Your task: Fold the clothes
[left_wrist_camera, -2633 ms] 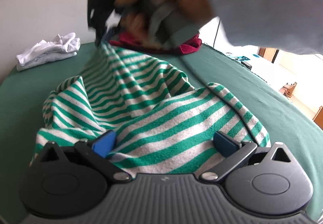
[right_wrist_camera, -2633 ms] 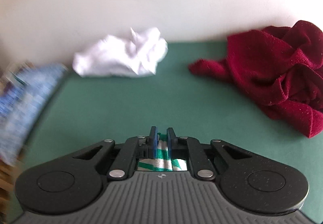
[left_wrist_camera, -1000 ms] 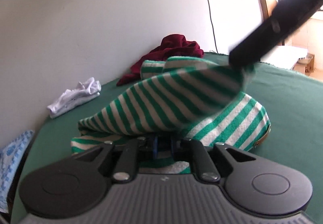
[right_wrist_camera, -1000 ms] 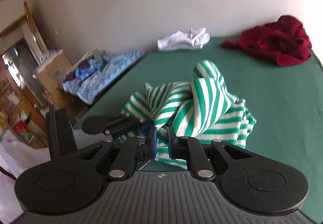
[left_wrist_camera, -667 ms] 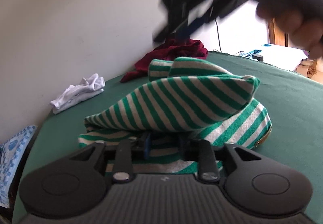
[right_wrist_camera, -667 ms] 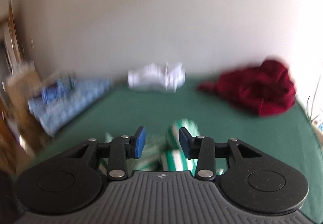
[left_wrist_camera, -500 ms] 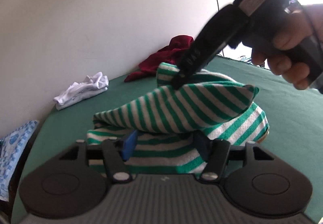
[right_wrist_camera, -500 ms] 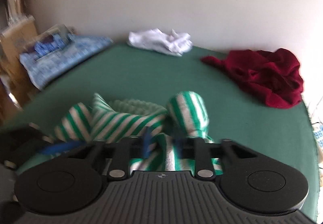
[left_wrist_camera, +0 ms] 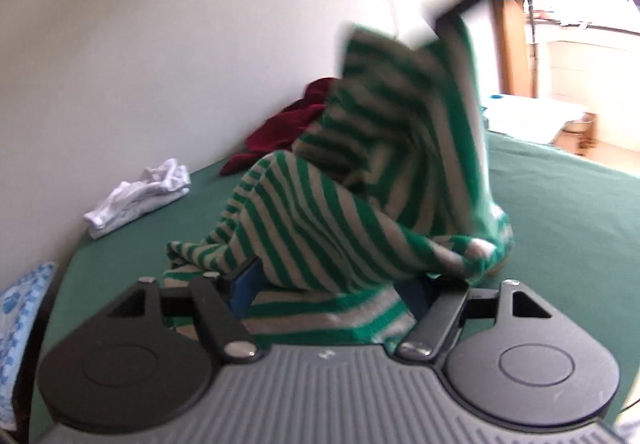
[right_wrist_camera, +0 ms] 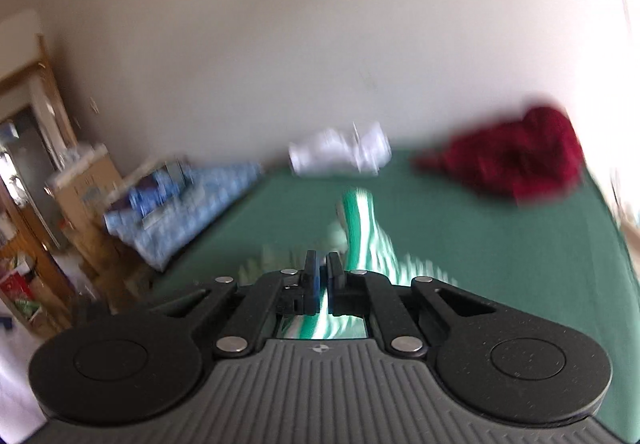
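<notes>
My left tongs (left_wrist_camera: 332, 292) are opening, their blue pads well apart, with the near folds of the green-and-white striped garment (left_wrist_camera: 360, 204) lying loosely between them; the pads do not seem to press on the cloth. My right tongs (right_wrist_camera: 322, 276) are clenched on a thin pinch of that same striped cloth, which streams out under and ahead of them in a blur. In the left wrist view the right tongs show only as a dark smear at the top right, holding one part of the garment high so that it hangs in a tall peak, while the rest is bunched on the green tabletop (left_wrist_camera: 560, 212) just before my left tongs.

Farther off, by the wall, lie a white garment (left_wrist_camera: 140, 196), roughly folded, and a crumpled dark red garment (left_wrist_camera: 288, 128). A blue patterned cloth (right_wrist_camera: 188, 204) lies past the tabletop's left edge.

I judge the folding barely advanced: the striped piece is rumpled and half-lifted, and the red one looks untouched.
</notes>
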{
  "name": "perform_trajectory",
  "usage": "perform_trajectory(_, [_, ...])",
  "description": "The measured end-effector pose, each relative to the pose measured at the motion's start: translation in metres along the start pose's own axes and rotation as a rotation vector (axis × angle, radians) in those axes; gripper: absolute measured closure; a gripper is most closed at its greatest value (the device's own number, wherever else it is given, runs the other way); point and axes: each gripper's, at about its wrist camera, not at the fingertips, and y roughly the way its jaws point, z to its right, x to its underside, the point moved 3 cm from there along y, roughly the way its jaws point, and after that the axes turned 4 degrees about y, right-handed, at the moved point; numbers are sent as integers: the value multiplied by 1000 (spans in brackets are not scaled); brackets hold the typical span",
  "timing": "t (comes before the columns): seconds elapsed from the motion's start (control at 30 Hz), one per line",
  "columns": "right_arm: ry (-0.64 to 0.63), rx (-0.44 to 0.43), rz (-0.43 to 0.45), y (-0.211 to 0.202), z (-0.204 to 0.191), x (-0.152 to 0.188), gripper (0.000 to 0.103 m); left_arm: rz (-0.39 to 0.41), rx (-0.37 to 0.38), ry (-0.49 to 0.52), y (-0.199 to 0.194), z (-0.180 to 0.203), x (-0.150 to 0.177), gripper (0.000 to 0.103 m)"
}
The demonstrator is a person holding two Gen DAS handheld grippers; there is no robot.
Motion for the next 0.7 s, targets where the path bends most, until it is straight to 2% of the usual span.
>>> perform_trajectory(0.07, [17, 87, -120, 7, 7, 34, 99, -3, 44, 15, -10, 0, 3, 26])
perform_trajectory(0.1, [1, 146, -148, 9, 7, 47, 96, -2, 64, 25, -15, 0, 4, 24])
perform_trajectory(0.2, [-1, 240, -90, 4, 3, 56, 92, 28, 107, 51, -29, 1, -4, 21])
perform_trajectory(0.27, [-4, 198, 22, 5, -6, 37, 79, 78, 138, 66, -32, 2, -18, 19])
perform_trajectory(0.3, [-21, 174, 76, 7, -13, 26, 61, 99, 150, 72, -29, 4, -24, 18])
perform_trajectory(0.33, [-44, 158, 115, 11, -18, 17, 49, 113, 160, 78, -25, 7, -30, 18])
perform_trajectory(0.37, [-84, 165, 112, 23, -20, 9, 47, 119, 174, 87, -20, 12, -36, 19])
perform_trajectory(0.43, [-154, 178, 95, 48, -21, -4, 54, 103, 196, 115, -7, 27, -41, 20])
perform_trajectory(0.53, [-140, 187, -41, 89, -2, -5, 66, 13, 175, 170, 16, 45, -34, 32])
perform_trajectory(0.57, [-118, 186, -90, 99, 6, -2, 70, -17, 165, 181, 22, 48, -30, 32])
perform_trajectory(0.6, [-83, 184, -135, 103, 14, 1, 78, -40, 149, 186, 25, 49, -25, 32])
perform_trajectory(0.63, [-45, 178, -170, 105, 21, 4, 95, -58, 131, 188, 27, 50, -22, 32])
perform_trajectory(0.67, [5, 159, -166, 102, 27, 3, 100, -70, 115, 187, 27, 51, -20, 32])
perform_trajectory(0.7, [47, 126, -124, 93, 30, -3, 100, -76, 103, 185, 25, 51, -18, 32])
